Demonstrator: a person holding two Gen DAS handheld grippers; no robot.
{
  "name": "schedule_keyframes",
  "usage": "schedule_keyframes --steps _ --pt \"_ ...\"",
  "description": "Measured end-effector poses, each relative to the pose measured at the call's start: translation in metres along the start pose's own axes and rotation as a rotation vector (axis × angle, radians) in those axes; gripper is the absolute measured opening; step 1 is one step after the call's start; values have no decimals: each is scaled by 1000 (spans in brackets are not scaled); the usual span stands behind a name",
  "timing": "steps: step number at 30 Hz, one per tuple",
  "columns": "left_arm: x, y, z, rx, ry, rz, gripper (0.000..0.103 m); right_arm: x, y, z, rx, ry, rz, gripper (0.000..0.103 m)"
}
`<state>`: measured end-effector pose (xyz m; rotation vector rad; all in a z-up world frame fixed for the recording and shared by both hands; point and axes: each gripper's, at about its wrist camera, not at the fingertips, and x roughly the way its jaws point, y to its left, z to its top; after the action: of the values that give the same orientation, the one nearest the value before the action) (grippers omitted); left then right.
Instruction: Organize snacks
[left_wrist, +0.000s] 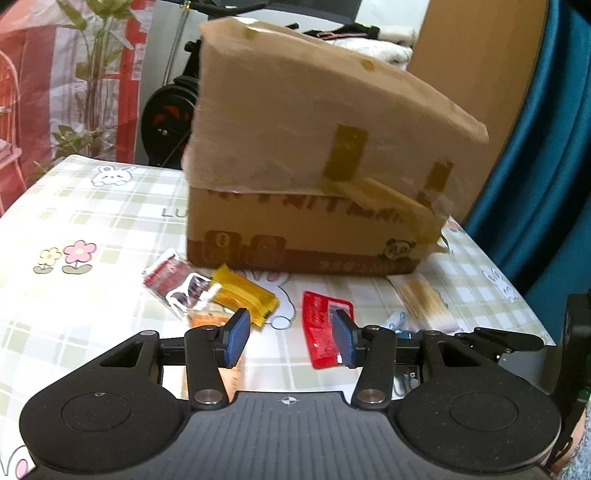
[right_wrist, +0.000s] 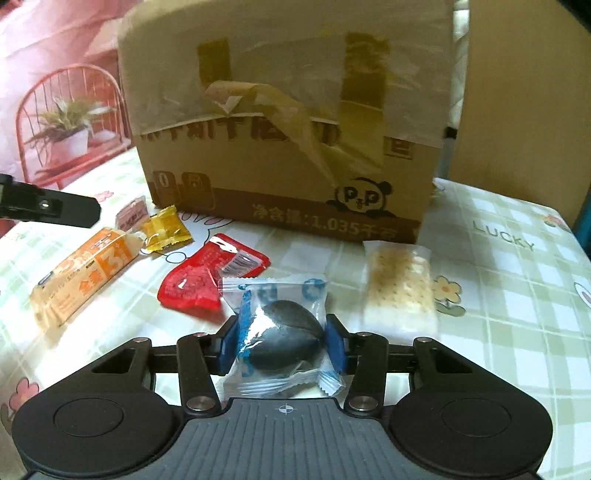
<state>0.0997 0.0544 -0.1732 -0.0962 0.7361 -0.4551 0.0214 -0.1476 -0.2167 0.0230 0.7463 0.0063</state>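
Blue pads of the right gripper (right_wrist: 282, 341) clamp a clear-wrapped dark snack (right_wrist: 282, 341), seen only in the right view. The left gripper (left_wrist: 291, 341) gapes empty over the red packet (left_wrist: 325, 332); bare tablecloth (left_wrist: 74, 221) lies leftward of the cardboard box (left_wrist: 295, 236).

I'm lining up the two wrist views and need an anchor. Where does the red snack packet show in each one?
Left wrist view: the red snack packet lies low and centre-right, partly behind the right blue pad of the left tongs.
Right wrist view: it lies centre-left, just left of the clear blue-printed packet held in the right tongs.
Shared landmark: the cardboard box standing behind the snacks.
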Motion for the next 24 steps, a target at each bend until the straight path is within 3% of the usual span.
schedule_keyframes --steps 13,24 --pt "43 -27 -6 5 98 6 51 -6 -9 -13 29 -61 12 44" --pt "89 -43 -8 29 142 58 53 -8 -11 -16 39 -81 18 43"
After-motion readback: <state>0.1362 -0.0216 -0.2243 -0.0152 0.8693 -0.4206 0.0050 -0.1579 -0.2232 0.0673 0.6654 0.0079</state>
